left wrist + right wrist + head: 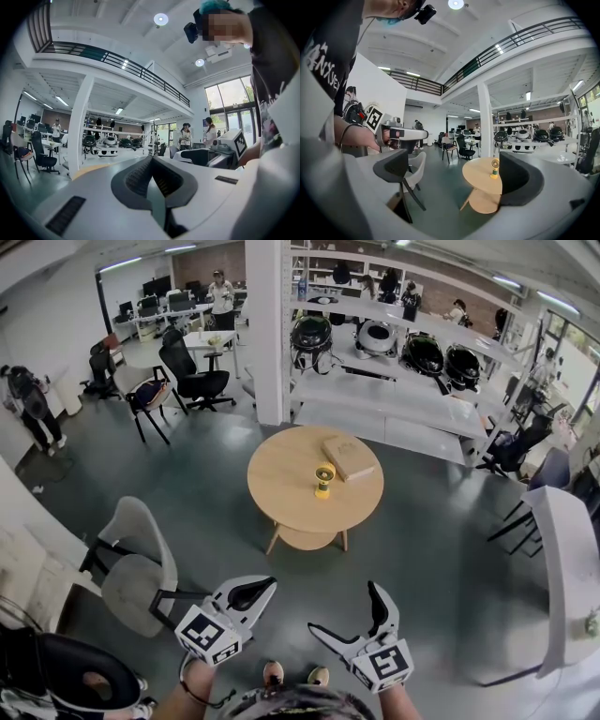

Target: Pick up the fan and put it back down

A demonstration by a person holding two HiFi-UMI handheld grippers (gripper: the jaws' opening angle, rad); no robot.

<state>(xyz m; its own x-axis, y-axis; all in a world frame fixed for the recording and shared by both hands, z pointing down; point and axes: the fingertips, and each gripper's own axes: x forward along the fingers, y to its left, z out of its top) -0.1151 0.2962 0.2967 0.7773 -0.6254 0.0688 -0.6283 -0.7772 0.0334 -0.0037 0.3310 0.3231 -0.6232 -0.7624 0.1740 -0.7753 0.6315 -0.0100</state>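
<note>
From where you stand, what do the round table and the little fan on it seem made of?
The table looks like pale wood or wood veneer with a matte finish: its top is an even tan, and the lower shelf matches. The fan seems to be plastic, going by its smooth yellow body, but it is too small to be sure.

left gripper (pixel 151 163) | fingers (pixel 136 176) together, nothing between | probably tan table edge (pixel 84 170)

White print runs across the person's black shirt (pixel 328 47) in the right gripper view, cut off and warped, not surely readable. The marker cube (pixel 211 634) on the left gripper (pixel 270 583) shows only a black-and-white square pattern.
</note>
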